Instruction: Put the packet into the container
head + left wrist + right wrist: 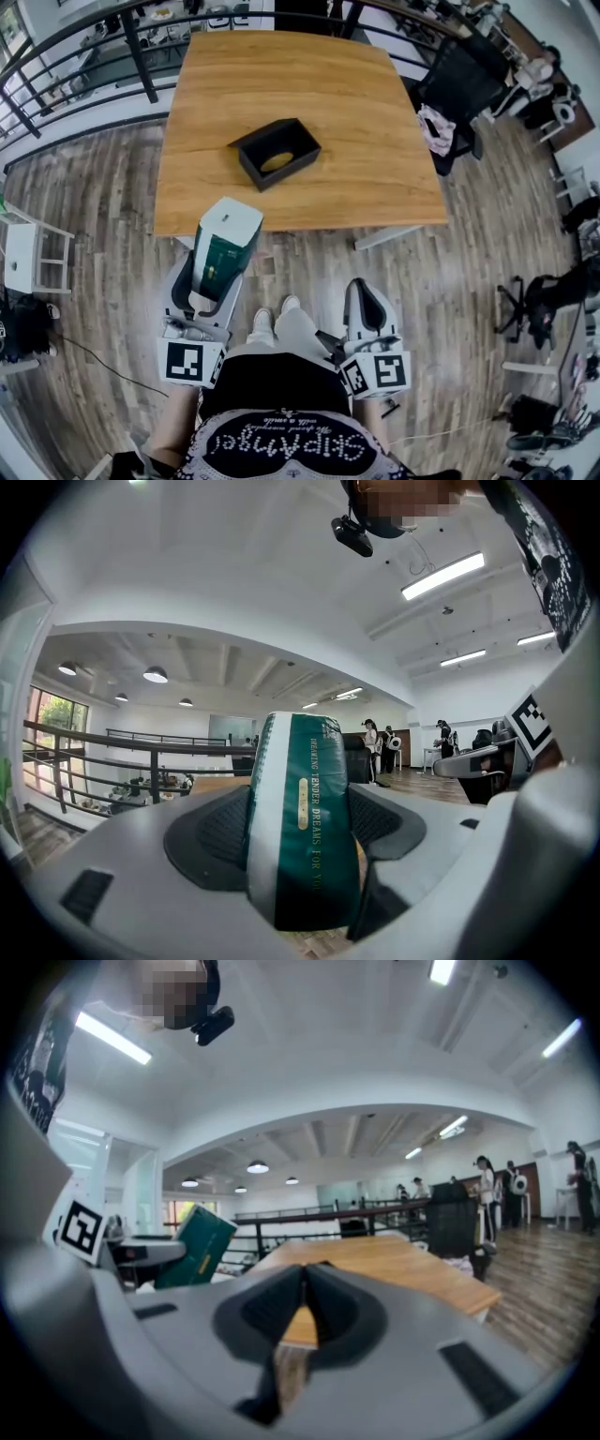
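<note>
Nearest to you, the right gripper sits at your 1 o'clock, low and close to your body, over the wooden floor. Its jaws are pressed together with nothing between them, so treat this tool as idle. At your 11 o'clock, the left gripper is clenched on the packet, a green and white pouch. In the left gripper view, the packet stands upright between the two pads, which press on its flat sides, and most of its length projects beyond the jaw tips. In the head view, the packet is over the floor, and its far end reaches the near edge of the table without passing over the tabletop. The pick-up step therefore appears complete and the grasp looks secure. Further out, at your 12 o'clock, the container rests near the middle of the table. It is a black, open-topped box turned at an angle to the table edge. A pale, rounded shape shows inside it, but you cannot tell from these views what it is. The packet and the container are well apart. Judged from this layout, the transfer is not yet done: carry the packet forward over the table, bring it above the container opening, lower it in and release. A dark chair with cloth draped on it stands at 2 o'clock beyond the table, clear of that path.
</note>
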`<action>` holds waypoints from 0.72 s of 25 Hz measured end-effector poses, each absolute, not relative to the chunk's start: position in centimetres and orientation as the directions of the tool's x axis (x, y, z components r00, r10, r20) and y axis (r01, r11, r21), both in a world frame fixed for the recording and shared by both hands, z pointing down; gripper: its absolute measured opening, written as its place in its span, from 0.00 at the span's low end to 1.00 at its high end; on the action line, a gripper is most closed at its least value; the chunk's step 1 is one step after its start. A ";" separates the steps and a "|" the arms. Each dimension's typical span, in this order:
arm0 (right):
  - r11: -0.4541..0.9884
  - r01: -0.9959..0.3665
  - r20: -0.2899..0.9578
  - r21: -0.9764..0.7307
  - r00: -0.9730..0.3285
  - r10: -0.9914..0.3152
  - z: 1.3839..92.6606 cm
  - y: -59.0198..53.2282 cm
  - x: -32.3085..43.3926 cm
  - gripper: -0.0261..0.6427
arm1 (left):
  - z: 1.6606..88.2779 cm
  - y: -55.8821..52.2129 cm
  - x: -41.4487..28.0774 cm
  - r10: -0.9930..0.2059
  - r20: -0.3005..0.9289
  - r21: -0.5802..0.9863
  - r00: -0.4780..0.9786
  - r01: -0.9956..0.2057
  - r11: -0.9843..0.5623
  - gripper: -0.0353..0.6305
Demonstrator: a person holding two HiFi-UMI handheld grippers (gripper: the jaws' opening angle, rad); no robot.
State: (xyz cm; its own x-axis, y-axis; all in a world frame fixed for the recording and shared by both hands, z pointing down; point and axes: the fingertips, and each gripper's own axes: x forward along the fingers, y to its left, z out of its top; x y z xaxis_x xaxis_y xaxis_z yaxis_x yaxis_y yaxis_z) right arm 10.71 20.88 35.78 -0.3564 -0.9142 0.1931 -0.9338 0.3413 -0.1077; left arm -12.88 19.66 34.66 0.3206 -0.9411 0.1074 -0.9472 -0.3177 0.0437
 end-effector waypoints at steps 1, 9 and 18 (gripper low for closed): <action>0.342 -0.934 0.194 -0.106 -0.357 -0.914 35.7 20.7 10.6 0.10 | 34.7 19.5 -13.0 -0.941 0.109 0.046 0.319 -0.948 -0.316 0.58; 0.350 -0.930 0.220 -0.115 -0.368 -0.903 36.3 19.2 11.0 0.10 | 34.9 18.2 -13.1 -0.947 0.114 0.027 0.301 -0.954 -0.300 0.58; 0.388 -0.911 0.253 -0.138 -0.411 -0.876 37.6 13.6 12.7 0.10 | 35.2 13.4 -11.8 -0.959 0.121 0.005 0.258 -0.966 -0.259 0.58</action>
